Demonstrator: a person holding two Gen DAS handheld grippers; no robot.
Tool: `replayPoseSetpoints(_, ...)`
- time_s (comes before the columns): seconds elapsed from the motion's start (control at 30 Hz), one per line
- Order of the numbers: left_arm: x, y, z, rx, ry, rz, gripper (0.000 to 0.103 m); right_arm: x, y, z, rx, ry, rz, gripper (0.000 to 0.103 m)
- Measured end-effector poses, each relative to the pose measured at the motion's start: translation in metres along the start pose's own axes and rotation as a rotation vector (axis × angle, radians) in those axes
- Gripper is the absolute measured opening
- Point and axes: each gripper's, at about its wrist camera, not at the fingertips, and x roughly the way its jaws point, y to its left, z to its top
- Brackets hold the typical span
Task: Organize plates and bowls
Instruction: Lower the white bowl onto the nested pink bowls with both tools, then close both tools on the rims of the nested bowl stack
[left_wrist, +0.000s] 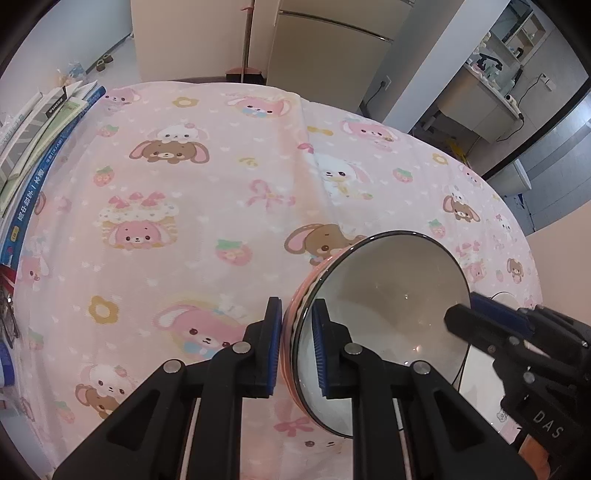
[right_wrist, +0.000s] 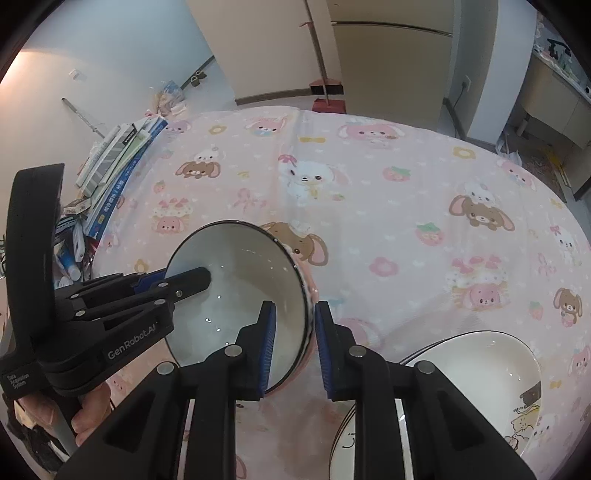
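Left wrist view: left hand-held gripper (left_wrist: 297, 345) clamps narrow on the near rim of the bowl (left_wrist: 388, 295), tipped up over the pink table (left_wrist: 184, 184) — right hand-held gripper (right_wrist: 294, 345) pinches the opposite rim, both holding it. Just beside on the right, white bowls (right_wrist: 480, 365) sit stacked, crowding that side. Books (left_wrist: 44, 147) line the table's left edge. Straight ahead — wide bare cloth to the far edge, a broom (right_wrist: 325, 92) and fridge (left_wrist: 332, 44) beyond.

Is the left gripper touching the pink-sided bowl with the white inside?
Touching. In the left wrist view the left gripper pinches the pink-sided bowl's dark rim, one blue pad on each side.
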Motion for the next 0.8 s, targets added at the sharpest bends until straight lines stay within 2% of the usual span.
replayPoseSetpoints(0.1, -0.003, -0.004, 0.000, 0.014, -0.004, 0.030, 0.014, -0.006, -0.002, 0.001, 0.006, -0.031, -0.033, 0.023)
replayPoseSetpoints(0.3, -0.024, -0.010, -0.003, 0.049, -0.064, 0.063, 0.015, -0.015, -0.007, 0.002, 0.020, -0.057, -0.036, 0.023)
replayPoseSetpoints(0.4, -0.033, -0.009, -0.003, 0.047, -0.088, 0.058, 0.036, -0.015, -0.010, 0.003, 0.029, -0.054, -0.037, 0.023)
replayPoseSetpoints(0.47, -0.043, -0.011, -0.004, 0.060, -0.142, 0.082, 0.054, -0.015, -0.011, 0.003, 0.031, -0.050, -0.033, 0.023)
replayPoseSetpoints(0.5, -0.048, -0.013, -0.005, 0.074, -0.164, 0.092, 0.058, -0.015, -0.011, 0.003, 0.030, -0.051, -0.033, 0.023)
replayPoseSetpoints(0.57, -0.055, -0.016, -0.006, 0.090, -0.188, 0.086, 0.071, -0.016, -0.011, 0.002, 0.029, -0.054, -0.032, 0.023)
replayPoseSetpoints(0.73, -0.063, -0.016, -0.007, 0.086, -0.196, 0.035, 0.078, -0.017, -0.012, 0.002, 0.035, -0.053, -0.008, 0.024)
replayPoseSetpoints(0.8, -0.058, -0.016, -0.006, 0.083, -0.180, 0.038, 0.078, -0.016, -0.014, 0.002, 0.042, -0.051, 0.003, 0.035)
